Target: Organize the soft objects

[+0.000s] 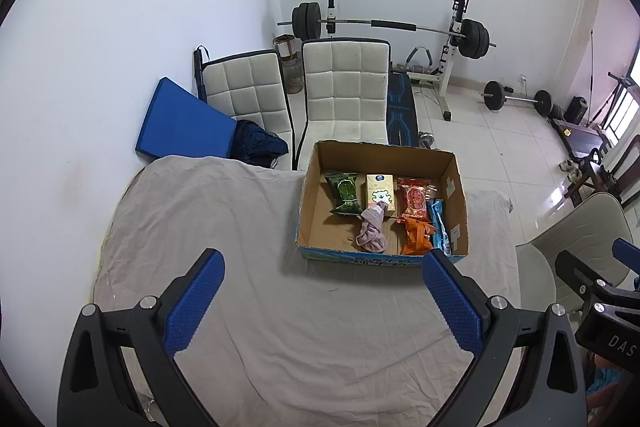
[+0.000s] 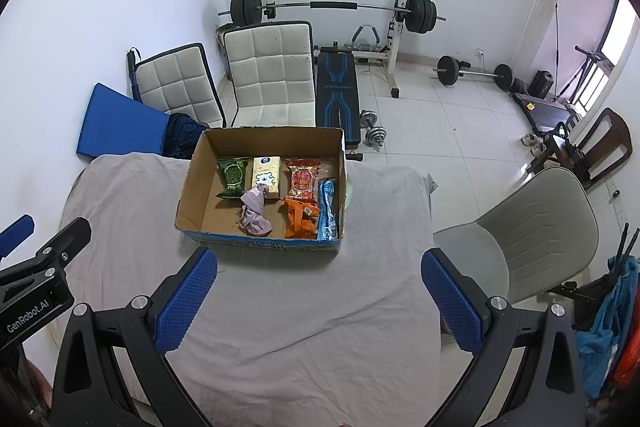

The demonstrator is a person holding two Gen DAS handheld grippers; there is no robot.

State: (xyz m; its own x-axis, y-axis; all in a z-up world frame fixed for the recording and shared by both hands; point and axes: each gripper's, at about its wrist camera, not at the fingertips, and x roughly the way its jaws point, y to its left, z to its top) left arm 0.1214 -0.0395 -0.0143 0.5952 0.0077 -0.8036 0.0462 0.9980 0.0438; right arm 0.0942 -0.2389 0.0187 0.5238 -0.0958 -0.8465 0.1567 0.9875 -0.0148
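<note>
An open cardboard box [image 1: 316,163] [image 2: 192,183] stands on a table covered with a grey cloth [image 1: 224,227] [image 2: 280,307]. In it lie a green packet [image 1: 344,195] [image 2: 233,178], a yellow tissue pack [image 1: 380,191] [image 2: 267,175], a red packet [image 1: 415,197] [image 2: 303,181], a pink cloth [image 1: 372,233] [image 2: 254,213], an orange packet [image 1: 416,235] [image 2: 300,221] and a blue packet [image 1: 440,223] [image 2: 327,211]. My left gripper [image 1: 322,301] is open and empty above the cloth, short of the box. My right gripper [image 2: 320,297] is open and empty, also short of the box.
Two white chairs [image 1: 344,91] [image 2: 272,75] and a blue cushion [image 1: 180,123] stand behind the table. A grey chair [image 2: 532,231] is to the right. A weight bench with a barbell [image 2: 336,5] and dumbbells [image 2: 374,131] stand farther back on the tiled floor.
</note>
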